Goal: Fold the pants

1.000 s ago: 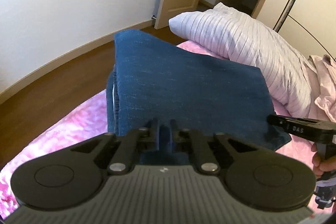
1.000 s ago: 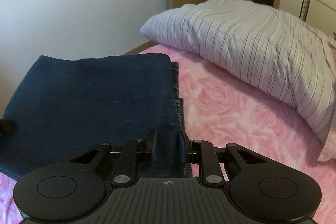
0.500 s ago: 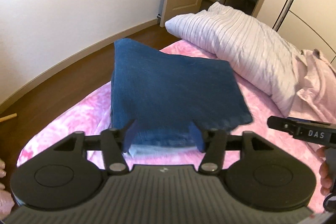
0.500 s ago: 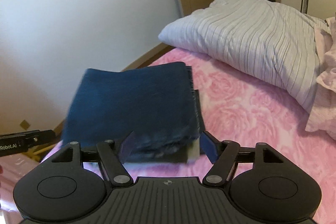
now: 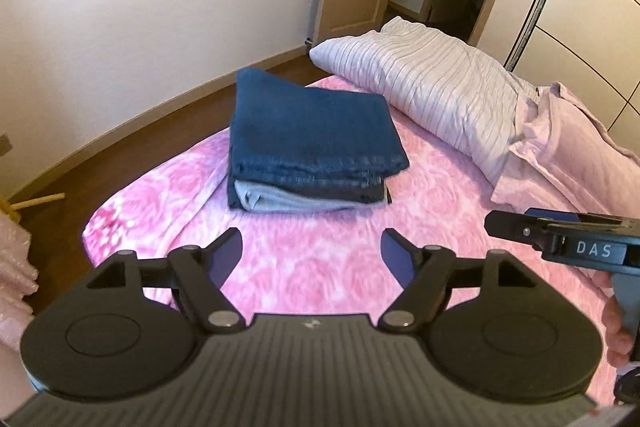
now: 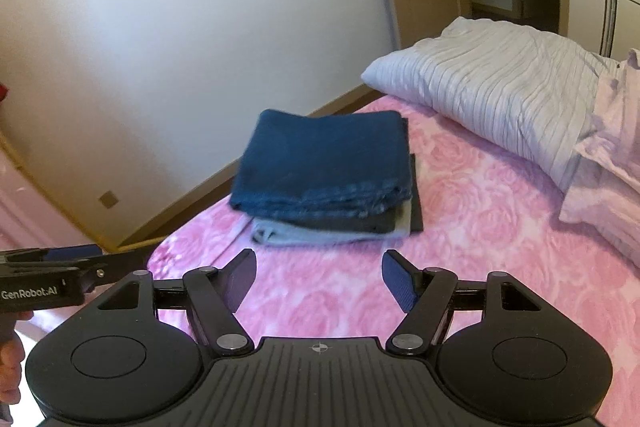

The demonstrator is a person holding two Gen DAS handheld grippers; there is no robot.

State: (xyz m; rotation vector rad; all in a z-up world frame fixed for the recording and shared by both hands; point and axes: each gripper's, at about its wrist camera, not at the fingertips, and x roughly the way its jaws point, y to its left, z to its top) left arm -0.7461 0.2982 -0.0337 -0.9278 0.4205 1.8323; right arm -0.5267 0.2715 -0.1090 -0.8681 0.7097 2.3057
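The pants point(image 5: 312, 131) are lying folded into a compact dark-blue denim block at the far left part of the pink rose-patterned bed point(image 5: 320, 267), sitting on top of a paler grey folded piece and a thin dark layer that are showing under the near edge. Judged from this, the fold is looking finished.

The left gripper point(image 5: 311, 253) is hovering over bare bedspread on the near side of the stack, its jaws opening wide with nothing between them. The right gripper point(image 6: 319, 277) is doing the same, its jaws standing well apart and empty. Both are pointing down and forward at the stack, which is lying straight ahead and well apart from either set of fingertips; in both wrist views it is sitting about centred, so neither hand is looking clearly nearer. The block's long axis is running roughly from near to far, with the layered open edges facing the grippers.

A striped pillow point(image 5: 432, 91) is lying to the right of the stack, a pale pink garment point(image 5: 568, 151) beyond it on the right.

Readable writing: "DAS" is showing on the right gripper's side in the left wrist view, and "GenRobot.AI" on the left gripper's side in the right wrist view.
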